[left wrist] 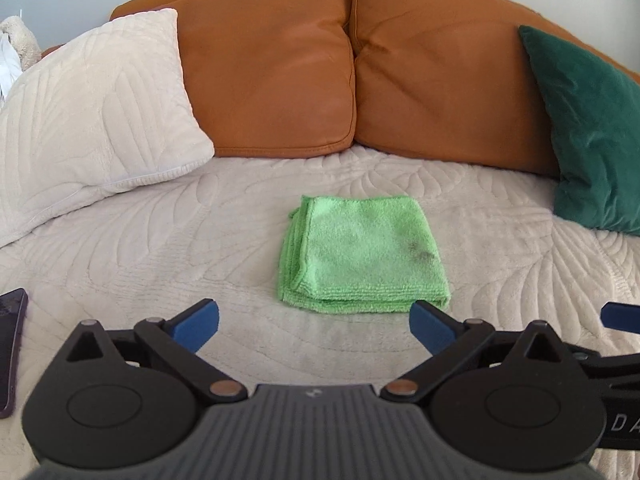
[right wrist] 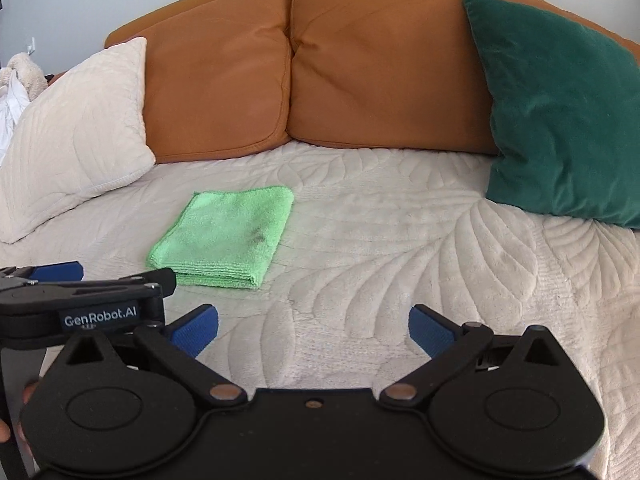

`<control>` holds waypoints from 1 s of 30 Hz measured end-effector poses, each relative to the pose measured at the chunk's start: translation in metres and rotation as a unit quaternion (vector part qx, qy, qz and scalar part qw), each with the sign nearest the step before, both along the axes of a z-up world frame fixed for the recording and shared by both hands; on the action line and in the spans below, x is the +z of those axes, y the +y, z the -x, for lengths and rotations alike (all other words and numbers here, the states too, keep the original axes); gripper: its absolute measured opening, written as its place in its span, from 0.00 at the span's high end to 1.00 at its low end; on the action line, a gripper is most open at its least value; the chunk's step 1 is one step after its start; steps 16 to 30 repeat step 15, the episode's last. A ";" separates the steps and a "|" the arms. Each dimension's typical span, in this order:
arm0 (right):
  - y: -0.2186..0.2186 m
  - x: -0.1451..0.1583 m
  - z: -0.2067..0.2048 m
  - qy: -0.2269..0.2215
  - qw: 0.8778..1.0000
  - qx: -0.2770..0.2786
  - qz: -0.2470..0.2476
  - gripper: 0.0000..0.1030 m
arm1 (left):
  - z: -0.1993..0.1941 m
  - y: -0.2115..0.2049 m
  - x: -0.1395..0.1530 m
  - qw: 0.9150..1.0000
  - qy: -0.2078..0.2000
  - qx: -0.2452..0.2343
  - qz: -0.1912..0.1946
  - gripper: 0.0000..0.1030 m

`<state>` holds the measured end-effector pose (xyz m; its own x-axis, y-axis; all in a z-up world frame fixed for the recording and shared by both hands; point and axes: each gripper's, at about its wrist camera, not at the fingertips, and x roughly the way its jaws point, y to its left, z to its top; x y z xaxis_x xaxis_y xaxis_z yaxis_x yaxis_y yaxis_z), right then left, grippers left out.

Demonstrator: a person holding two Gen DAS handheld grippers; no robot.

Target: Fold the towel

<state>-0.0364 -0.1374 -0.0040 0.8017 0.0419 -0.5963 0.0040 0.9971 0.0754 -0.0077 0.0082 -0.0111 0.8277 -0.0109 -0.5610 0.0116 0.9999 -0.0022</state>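
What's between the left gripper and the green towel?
Nothing but bare cream quilt, seen in the left wrist view. The left gripper is open just short of the folded towel.

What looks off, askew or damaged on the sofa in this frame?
One oddity: the folded green towel has a dark smudge on its top face, near its right edge. Otherwise it lies flat and neatly folded on the cream cover, clear of both grippers. Nothing is spilled or askew.

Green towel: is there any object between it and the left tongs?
No. The green towel lies folded on the cream cover, and only bare cover shows between it and the open left tongs. The phone lies off to the left.
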 end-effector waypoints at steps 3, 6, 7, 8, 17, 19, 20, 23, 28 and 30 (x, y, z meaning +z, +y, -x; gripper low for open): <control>0.002 0.001 0.004 -0.012 1.000 0.000 0.014 0.00 | 0.004 0.000 0.001 1.000 -0.012 -0.002 -0.012 0.00; 0.005 0.001 0.005 -0.017 1.000 0.002 0.018 0.00 | 0.007 0.002 0.000 0.999 -0.020 -0.002 -0.026 0.00; 0.006 0.001 0.005 -0.017 1.000 0.003 0.019 0.00 | 0.008 0.004 0.000 0.999 -0.022 0.001 -0.027 0.00; 0.007 0.001 0.005 -0.019 1.000 0.004 0.019 0.00 | 0.009 0.006 0.000 0.999 -0.026 0.004 -0.027 0.00; 0.013 0.001 0.009 -0.036 0.999 0.012 0.026 0.00 | 0.013 0.009 0.001 0.999 -0.035 0.004 -0.032 0.00; 0.013 0.001 0.009 -0.036 0.999 0.012 0.026 0.00 | 0.013 0.009 0.001 0.999 -0.035 0.004 -0.032 0.00; 0.013 0.001 0.009 -0.036 0.999 0.012 0.026 0.00 | 0.013 0.009 0.001 0.999 -0.035 0.004 -0.032 0.00; 0.013 0.001 0.009 -0.036 0.999 0.012 0.026 0.00 | 0.013 0.009 0.001 0.999 -0.035 0.004 -0.032 0.00; 0.013 0.001 0.009 -0.036 0.999 0.012 0.026 0.00 | 0.013 0.009 0.001 0.999 -0.035 0.004 -0.032 0.00; 0.013 0.001 0.009 -0.036 0.999 0.012 0.026 0.00 | 0.013 0.009 0.001 0.999 -0.035 0.004 -0.032 0.00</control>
